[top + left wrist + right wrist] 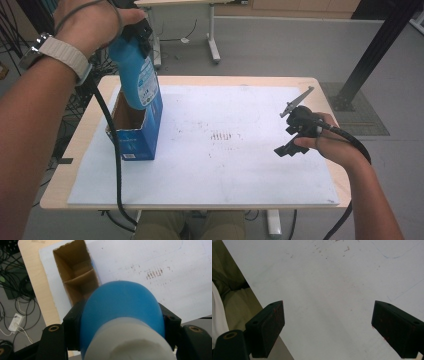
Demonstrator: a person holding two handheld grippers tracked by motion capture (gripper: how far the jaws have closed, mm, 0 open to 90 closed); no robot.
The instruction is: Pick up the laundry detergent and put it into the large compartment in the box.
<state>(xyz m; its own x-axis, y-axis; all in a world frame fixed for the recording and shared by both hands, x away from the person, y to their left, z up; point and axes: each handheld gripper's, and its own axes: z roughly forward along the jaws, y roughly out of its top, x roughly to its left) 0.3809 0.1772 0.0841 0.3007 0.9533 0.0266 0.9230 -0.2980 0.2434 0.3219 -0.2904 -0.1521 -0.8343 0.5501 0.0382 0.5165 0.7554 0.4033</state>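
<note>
Your left gripper [132, 35] clamps its fingers on the blue bottle [137, 75] above the open box [135, 130] near the table's left edge, while your right gripper [295, 135] hovers wide open, empty, near the right edge.

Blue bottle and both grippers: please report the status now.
Left gripper shut on blue bottle, base at open box. Right gripper open, empty, over white mat. Nothing in the way.

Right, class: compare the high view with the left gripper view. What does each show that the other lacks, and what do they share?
High view alone: the right tool, jaws apart, over the white mat, and the blue box's printed side.
Left gripper view alone: the cardboard divider inside that box.
Shared: the blue plastic bottle clamped in the left tool, above the open blue cardboard box.
</note>
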